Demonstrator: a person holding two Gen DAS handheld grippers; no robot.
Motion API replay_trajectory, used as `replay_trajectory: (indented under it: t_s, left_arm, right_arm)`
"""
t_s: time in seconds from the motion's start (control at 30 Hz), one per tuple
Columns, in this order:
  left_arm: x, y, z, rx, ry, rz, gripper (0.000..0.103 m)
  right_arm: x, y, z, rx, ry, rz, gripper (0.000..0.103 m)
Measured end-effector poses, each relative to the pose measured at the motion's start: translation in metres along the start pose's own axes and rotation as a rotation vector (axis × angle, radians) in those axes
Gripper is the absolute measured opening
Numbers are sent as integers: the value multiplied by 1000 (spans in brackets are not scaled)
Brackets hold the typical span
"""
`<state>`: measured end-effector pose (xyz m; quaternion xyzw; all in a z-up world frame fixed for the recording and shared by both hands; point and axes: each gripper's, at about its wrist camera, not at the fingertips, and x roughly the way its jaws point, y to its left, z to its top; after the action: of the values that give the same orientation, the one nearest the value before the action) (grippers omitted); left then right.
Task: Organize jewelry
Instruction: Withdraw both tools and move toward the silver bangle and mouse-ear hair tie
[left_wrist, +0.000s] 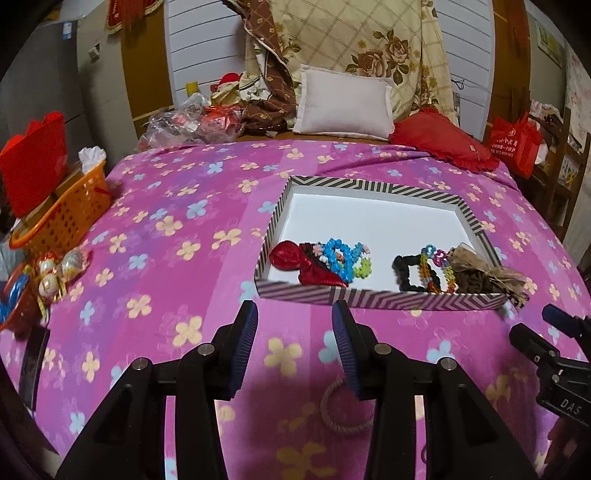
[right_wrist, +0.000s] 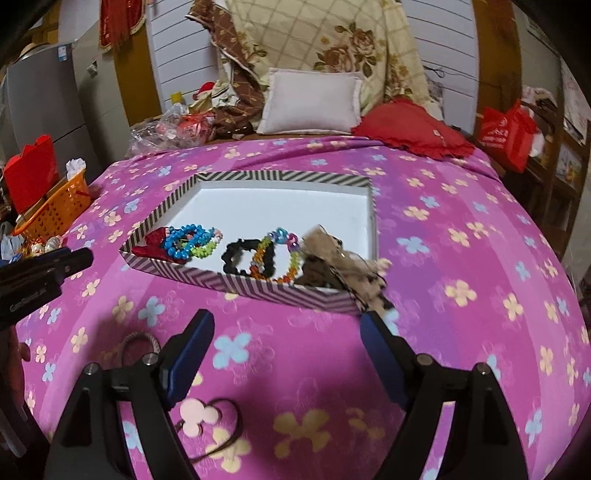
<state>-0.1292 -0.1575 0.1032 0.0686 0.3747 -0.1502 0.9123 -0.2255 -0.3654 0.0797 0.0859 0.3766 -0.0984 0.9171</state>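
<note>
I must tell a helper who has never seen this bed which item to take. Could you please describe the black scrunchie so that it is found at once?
On the pink flowered bedspread lies a shallow striped tray with a white floor. Near its front wall, right of centre, lies the black scrunchie, under an orange bead string. It is the only black ruffled fabric ring there; its neighbours are bright beads.

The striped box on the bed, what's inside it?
Inside the striped box: a red bow, blue bead bracelets, a black scrunchie, colourful beads, a brown bow. Anything beneath them is hidden.
</note>
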Motion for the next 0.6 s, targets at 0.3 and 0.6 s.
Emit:
replay_trajectory:
  t_s: [0.3, 0.6]
  left_arm:
    - [-32, 1, -22, 1, -31, 3, 24]
    - [-62, 4, -35, 0, -63, 9, 23]
  right_arm:
    - [-27, 6, -21, 13, -11, 11, 85]
    - [-61, 21, -29, -20, -35, 12, 89]
